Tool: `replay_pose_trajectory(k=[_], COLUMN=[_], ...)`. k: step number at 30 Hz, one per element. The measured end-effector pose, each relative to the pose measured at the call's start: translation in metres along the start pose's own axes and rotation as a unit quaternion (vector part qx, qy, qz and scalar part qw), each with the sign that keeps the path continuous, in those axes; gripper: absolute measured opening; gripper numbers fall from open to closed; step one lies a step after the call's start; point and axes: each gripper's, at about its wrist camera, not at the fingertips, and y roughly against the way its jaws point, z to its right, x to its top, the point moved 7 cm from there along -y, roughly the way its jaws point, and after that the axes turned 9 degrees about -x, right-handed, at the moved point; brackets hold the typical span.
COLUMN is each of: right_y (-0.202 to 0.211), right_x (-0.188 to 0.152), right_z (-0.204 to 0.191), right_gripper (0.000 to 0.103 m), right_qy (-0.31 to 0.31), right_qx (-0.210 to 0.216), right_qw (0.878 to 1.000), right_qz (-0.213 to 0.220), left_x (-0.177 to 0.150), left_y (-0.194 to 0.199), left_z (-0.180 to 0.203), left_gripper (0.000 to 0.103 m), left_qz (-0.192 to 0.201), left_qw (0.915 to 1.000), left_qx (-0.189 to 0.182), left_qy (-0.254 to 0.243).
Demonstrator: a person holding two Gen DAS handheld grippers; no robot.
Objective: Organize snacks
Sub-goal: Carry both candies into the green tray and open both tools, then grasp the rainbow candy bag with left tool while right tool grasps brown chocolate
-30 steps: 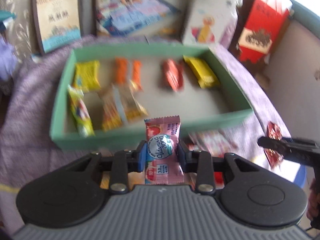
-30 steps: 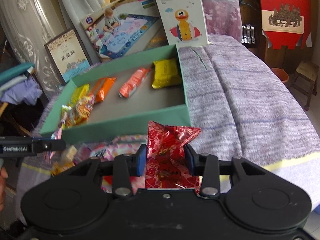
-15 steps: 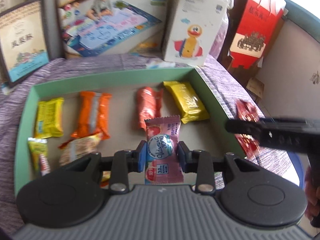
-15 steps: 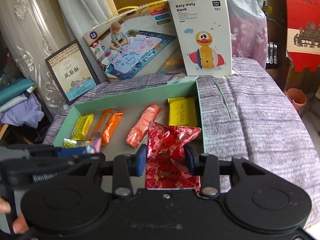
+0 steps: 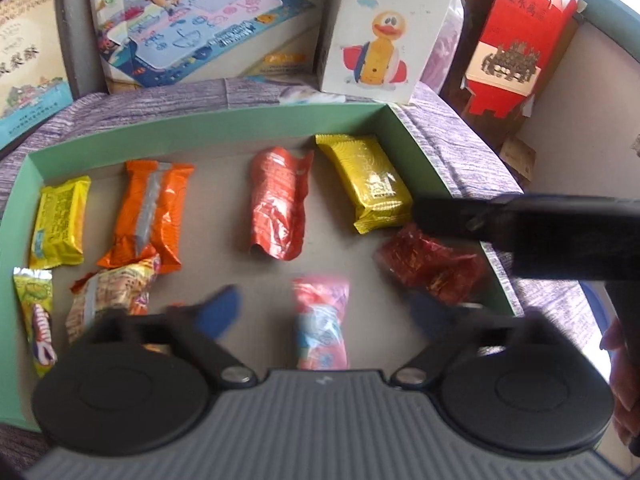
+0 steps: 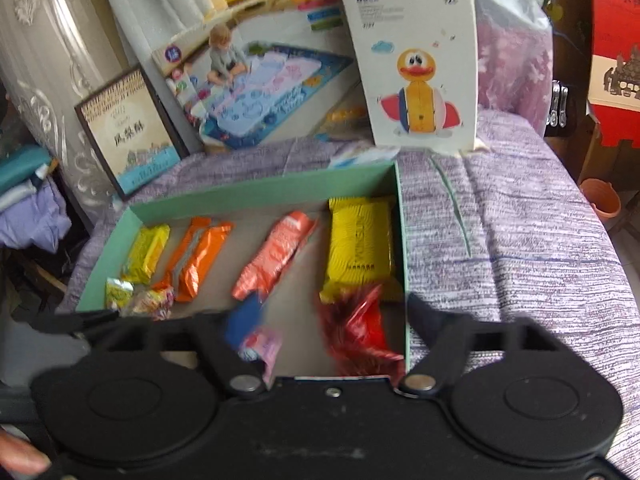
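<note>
Pink sachet and red foil pack in green box — we judge both light, crinkly, slippery, best pinched mid-body — left gripper and right gripper jaws opening, pads clear of both.

Left wrist view: from my left claw, angled steeply down, close over the green box
Right wrist view: from my right claw, angled down, close over the box's right near corner, facing the duck carton
Shared: the box interior, the yellow packet, both cartons behind
</note>
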Motion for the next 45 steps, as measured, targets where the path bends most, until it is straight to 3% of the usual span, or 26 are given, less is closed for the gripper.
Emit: replay_pose_trajectory(k=[8,16,23,30,45], right_y=[0.018,0.04,0.06,0.078,0.087], right_x=[-0.001,-0.023,-0.056,-0.097,-0.169], right_z=[0.0,0.005,0.0,-0.024,-0.071], right_gripper=[0.103,0.103,0.103,0.103,0.103], right_qy=[-0.022,-0.058,-0.073,-0.064,-0.05], right_qx=[0.014,0.016,0.017,0.048,0.051], right_qw=[1.0,0.998,0.997,0.995,0.989], right_qz=[0.01,0.0,-0.025,-0.06,-0.126], left_x=[-0.002,-0.02,-0.058,-0.1,-0.188], left_y=[0.019,0.049,0.074,0.107,0.135], left_z=[0.002,0.0,-0.006,-0.024,-0.061], left_gripper=[0.103,0.103,0.103,0.103,0.103], left_qz=[0.005,0.009,-0.004,-0.013,-0.061], left_qw=[0.9999,0.9999,0.9998,0.9998,0.9967], left_qx=[0.005,0.003,0.004,0.011,0.01], left_qy=[-0.012,-0.011,-0.016,-0.012,0.052])
